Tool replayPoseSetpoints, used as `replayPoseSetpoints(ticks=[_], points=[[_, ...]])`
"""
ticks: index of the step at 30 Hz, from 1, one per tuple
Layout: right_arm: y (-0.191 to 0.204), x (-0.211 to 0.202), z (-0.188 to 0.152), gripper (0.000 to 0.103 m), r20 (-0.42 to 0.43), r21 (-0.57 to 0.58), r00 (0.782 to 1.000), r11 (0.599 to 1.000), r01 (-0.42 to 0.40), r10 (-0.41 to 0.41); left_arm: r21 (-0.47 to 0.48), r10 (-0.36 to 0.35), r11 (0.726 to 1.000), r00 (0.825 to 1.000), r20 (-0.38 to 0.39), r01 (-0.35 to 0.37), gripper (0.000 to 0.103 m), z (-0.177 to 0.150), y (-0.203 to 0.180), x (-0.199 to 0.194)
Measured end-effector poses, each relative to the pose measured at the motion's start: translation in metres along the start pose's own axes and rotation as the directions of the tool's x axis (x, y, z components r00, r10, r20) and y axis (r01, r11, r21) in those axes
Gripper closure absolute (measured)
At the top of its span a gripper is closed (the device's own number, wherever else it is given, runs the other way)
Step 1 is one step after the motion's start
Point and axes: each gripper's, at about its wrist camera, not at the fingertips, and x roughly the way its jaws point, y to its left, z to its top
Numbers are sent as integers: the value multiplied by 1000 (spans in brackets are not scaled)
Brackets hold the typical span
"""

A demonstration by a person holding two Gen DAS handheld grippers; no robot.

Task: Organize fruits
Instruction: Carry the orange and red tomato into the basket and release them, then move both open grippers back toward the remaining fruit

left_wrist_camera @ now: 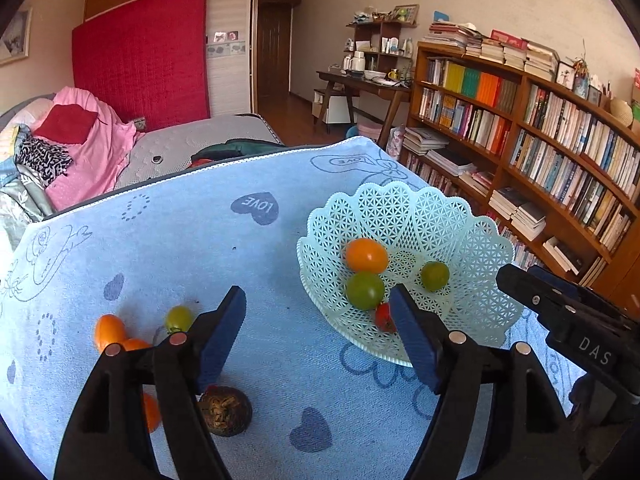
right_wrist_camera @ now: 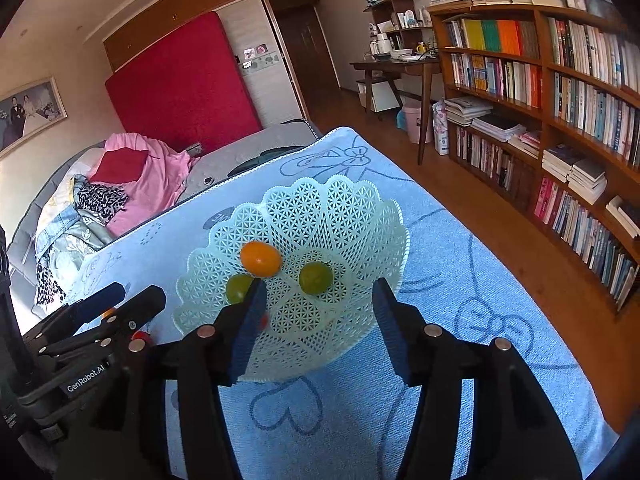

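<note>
A pale green lattice basket (left_wrist_camera: 472, 220) stands on a blue towel (left_wrist_camera: 180, 232). It holds an orange tomato (left_wrist_camera: 366, 255), two green tomatoes (left_wrist_camera: 365, 290) (left_wrist_camera: 435, 276) and a small red one (left_wrist_camera: 384, 317). On the towel at left lie orange tomatoes (left_wrist_camera: 109, 331), a green tomato (left_wrist_camera: 179, 319) and a dark brown fruit (left_wrist_camera: 226, 410). My left gripper (left_wrist_camera: 318, 300) is open and empty above the towel. My right gripper (right_wrist_camera: 320, 292) is open and empty over the basket (right_wrist_camera: 360, 216), above the orange tomato (right_wrist_camera: 260, 258) and green tomatoes (right_wrist_camera: 315, 277).
The towel covers a table beside a bed (left_wrist_camera: 208, 140) with pink bedding (left_wrist_camera: 92, 148). A tall bookshelf (left_wrist_camera: 540, 140) fills the right side. A desk (left_wrist_camera: 368, 84) stands further back. My right gripper shows at the right edge of the left wrist view (left_wrist_camera: 568, 316).
</note>
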Motion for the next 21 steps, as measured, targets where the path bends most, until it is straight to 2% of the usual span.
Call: replayPoseSetpoints(ticks=[13,16,21], points=[[15,-5,-6,46,-9,-13,1000,1000,-26,26,0,50,999,999,6,-50,29,-1,13,-13],[21,-6,-8,46,-12,-21,999,999,-36,35,-11,63,998,998,8,-63,22,-2,20,-18],[32,-6,-14,46,-24,-31,998,998,-53,53,-37,88,995,996,5,-88,21,-7,35,-25]])
